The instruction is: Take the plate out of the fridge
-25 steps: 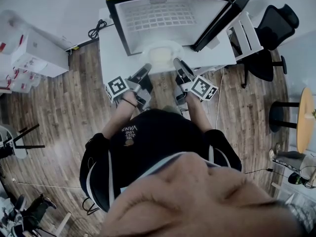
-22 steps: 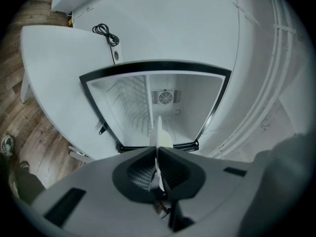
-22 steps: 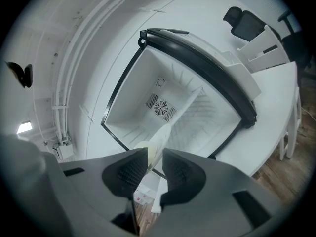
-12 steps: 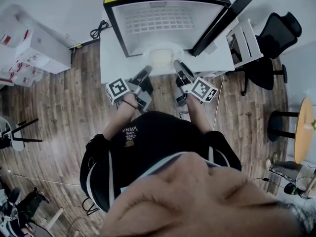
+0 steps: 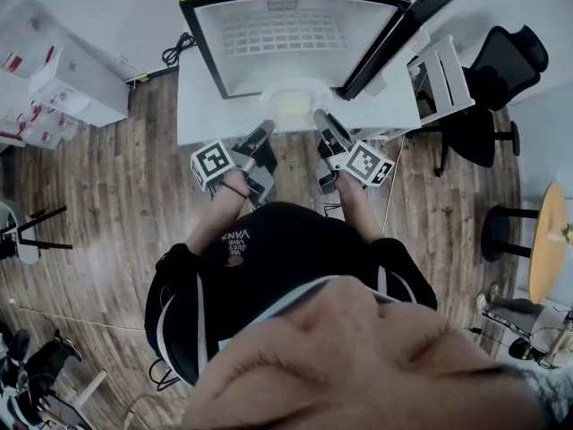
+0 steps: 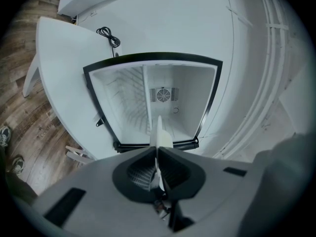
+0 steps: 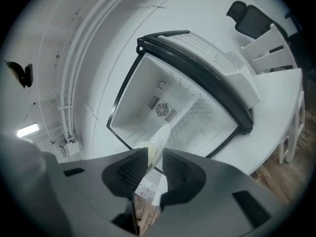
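A cream plate (image 5: pixel 291 103) hangs level just in front of the open black mini fridge (image 5: pixel 295 30), over the white table's (image 5: pixel 201 106) front edge. My left gripper (image 5: pixel 266 131) is shut on its near left rim and my right gripper (image 5: pixel 320 119) grips its near right rim. Seen from the left gripper view, the plate (image 6: pixel 159 135) is edge-on, pinched between the left gripper's (image 6: pixel 158 149) jaws. The right gripper view shows the plate's rim (image 7: pixel 158 142) between the right gripper's (image 7: pixel 155 154) jaws, which stand wider around it. The fridge's inside (image 6: pixel 163 98) holds only a wire shelf.
The fridge door (image 5: pixel 403 34) stands swung out to the right. A white slatted chair (image 5: pixel 443 74) and a black office chair (image 5: pixel 501 70) are beyond it. White boxes (image 5: pixel 63 79) sit at the left on the wooden floor, and a round wooden table (image 5: pixel 548 240) at far right.
Both grippers and the plate have drawn back a little from the fridge opening toward the person. Both grips look unchanged.
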The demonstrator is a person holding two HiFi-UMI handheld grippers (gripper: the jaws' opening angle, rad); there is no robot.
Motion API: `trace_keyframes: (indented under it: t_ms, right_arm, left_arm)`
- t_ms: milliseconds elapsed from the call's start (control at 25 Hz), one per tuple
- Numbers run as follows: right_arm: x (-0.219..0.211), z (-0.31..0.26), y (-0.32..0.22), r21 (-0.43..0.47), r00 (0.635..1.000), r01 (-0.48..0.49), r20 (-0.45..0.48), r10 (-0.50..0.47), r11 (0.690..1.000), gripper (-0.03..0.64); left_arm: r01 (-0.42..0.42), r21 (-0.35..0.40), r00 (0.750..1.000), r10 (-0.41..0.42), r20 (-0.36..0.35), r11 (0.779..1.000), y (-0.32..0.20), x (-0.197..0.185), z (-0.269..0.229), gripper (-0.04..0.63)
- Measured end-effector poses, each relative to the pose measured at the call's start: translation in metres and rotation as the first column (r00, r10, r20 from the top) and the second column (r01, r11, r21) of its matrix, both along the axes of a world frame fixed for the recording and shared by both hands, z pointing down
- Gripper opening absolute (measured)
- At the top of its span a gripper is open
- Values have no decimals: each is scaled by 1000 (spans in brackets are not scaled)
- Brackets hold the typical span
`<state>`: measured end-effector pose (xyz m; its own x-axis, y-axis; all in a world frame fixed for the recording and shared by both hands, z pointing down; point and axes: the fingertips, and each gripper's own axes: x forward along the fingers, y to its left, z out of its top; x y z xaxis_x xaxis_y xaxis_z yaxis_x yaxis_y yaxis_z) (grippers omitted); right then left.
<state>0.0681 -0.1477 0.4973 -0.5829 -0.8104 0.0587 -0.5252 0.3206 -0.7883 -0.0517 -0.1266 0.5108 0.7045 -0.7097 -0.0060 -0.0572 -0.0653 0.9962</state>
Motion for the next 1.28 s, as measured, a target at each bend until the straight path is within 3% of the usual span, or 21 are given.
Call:
trace_keyframes:
  t_ms: [1280]
  right_arm:
    - [9,8,27,-7,990,139,10,-139,990,98]
  left_arm:
    - [143,-10,989,-143,32,990,43,12,7,29]
